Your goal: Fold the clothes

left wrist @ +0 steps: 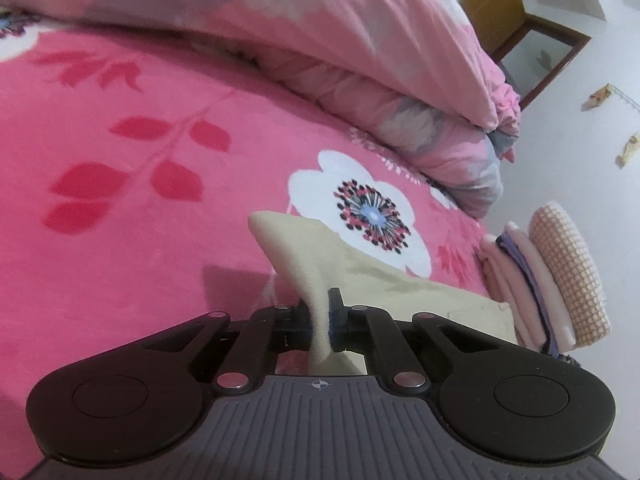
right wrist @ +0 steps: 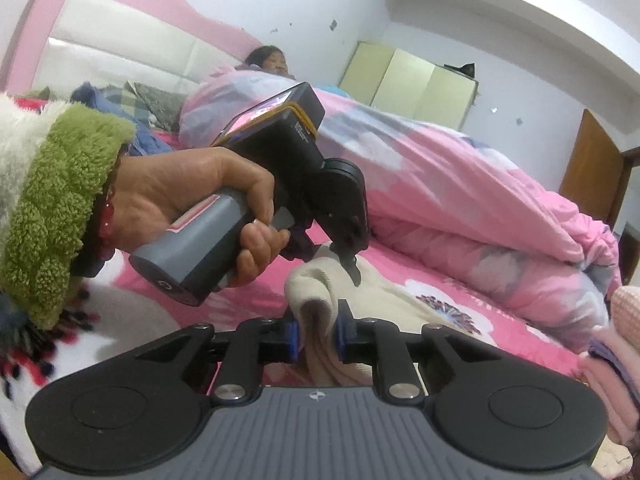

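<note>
Cream garment (left wrist: 304, 256) pinched in both tongs, left hand (right wrist: 192, 208) (right view only)

I see a cream garment (left wrist: 304, 268), plain, no print. Bed blanket (left wrist: 132, 184) is hot pink with red leaf sprigs and white flowers with dark speckled centres. Duvet (left wrist: 360, 60) is pale pink with grey and white blotches. Folded stack (left wrist: 548, 280): pale pink layers, one purple, orange-and-white check on top. Both grippers black, right gripper (right wrist: 317, 338) with blue pads. Sleeve (right wrist: 60, 200) is fuzzy green and white. Headboard (right wrist: 120, 32) is pink and white.
</note>
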